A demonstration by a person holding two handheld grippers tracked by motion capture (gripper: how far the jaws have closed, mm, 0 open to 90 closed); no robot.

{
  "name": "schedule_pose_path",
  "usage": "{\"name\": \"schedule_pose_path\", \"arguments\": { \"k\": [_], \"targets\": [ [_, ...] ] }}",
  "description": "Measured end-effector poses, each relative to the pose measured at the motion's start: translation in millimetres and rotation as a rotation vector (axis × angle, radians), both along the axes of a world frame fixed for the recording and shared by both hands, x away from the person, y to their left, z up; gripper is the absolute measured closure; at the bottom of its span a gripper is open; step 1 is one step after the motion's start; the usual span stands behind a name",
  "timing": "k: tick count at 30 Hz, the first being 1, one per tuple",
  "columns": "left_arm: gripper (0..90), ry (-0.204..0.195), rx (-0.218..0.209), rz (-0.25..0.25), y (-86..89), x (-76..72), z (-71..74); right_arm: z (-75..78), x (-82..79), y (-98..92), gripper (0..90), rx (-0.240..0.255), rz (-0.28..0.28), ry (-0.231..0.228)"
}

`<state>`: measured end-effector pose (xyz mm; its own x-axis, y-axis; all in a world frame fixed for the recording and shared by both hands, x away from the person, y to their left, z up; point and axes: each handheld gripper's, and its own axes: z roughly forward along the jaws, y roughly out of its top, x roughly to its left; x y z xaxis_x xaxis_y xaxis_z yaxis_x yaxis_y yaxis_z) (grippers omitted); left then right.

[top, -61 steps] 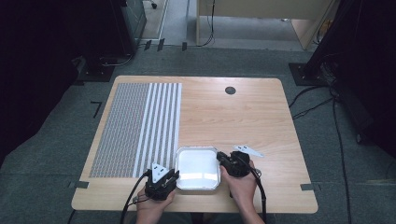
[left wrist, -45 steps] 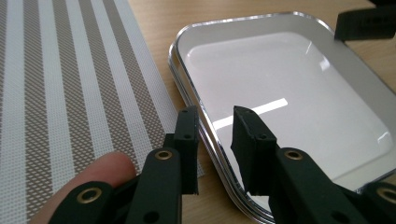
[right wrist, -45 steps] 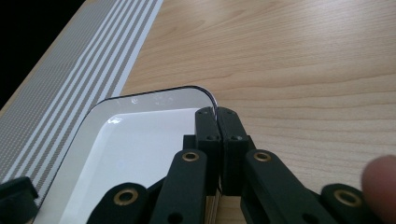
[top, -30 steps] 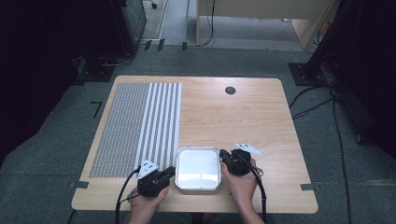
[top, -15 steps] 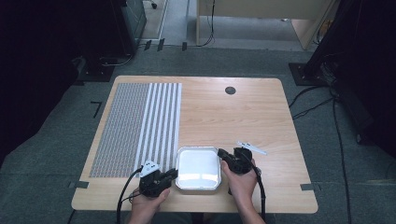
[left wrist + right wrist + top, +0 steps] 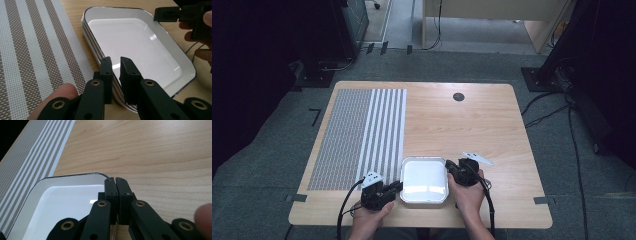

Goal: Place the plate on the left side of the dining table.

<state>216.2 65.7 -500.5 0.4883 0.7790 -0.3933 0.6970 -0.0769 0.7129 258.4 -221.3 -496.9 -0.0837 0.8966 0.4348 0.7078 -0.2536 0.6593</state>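
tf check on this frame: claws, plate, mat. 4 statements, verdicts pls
1. The right claw is shut on the rim of the plate. True.
2. The plate sits on the striped mat. False: it rests on the bare wood of the table, just beside the mat's edge.
3. The jaws of the left claw stand apart, one on each side of the plate's rim. True; they have just been opening.
4. The plate has food in it. False: its white inside is bare.
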Motion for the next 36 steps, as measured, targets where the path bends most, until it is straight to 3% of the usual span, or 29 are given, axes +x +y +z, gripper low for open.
{"name": "schedule_pose_path", "arguments": {
  "k": [6,13,21,24,25,27,31,35,36],
  "targets": [
    [80.5,-0.002,-0.003,0.000,0.6,0.1,0.4,4.4,-4.9,1.5,90.0,0.015,-0.040,-0.031],
    [80.4,-0.008,-0.008,0.003,1.1,-0.6,1.8,13.2,-8.6,-2.1,90.0,0.013,-0.045,-0.053],
    [80.4,-0.012,-0.003,-0.008,-1.8,-2.3,2.2,12.8,-9.7,-5.5,89.6,-0.043,-0.061,-0.058],
    [80.5,-0.018,0.010,-0.019,-4.2,-2.9,1.8,13.5,-6.3,-4.2,84.1,-0.056,-0.040,-0.047],
    [80.2,-0.021,0.015,-0.028,-5.6,-3.3,1.9,13.6,-3.1,-3.0,81.5,-0.083,-0.027,-0.043],
    [80.2,-0.022,0.017,-0.031,-6.0,-3.5,1.9,13.6,-1.6,-3.0,81.5,-0.092,-0.023,-0.046],
    [79.6,-0.020,0.017,-0.036,-6.2,-3.7,1.9,10.8,4.0,3.2,86.1,-0.157,0.014,-0.025],
    [79.3,-0.016,0.014,-0.041,-6.0,-2.9,2.0,9.8,3.2,5.8,86.9,-0.164,0.007,-0.031],
    [78.9,-0.015,0.012,-0.043,-6.0,-2.7,2.0,8.9,2.5,5.2,87.1,-0.146,-0.004,-0.031]
  ]
}}
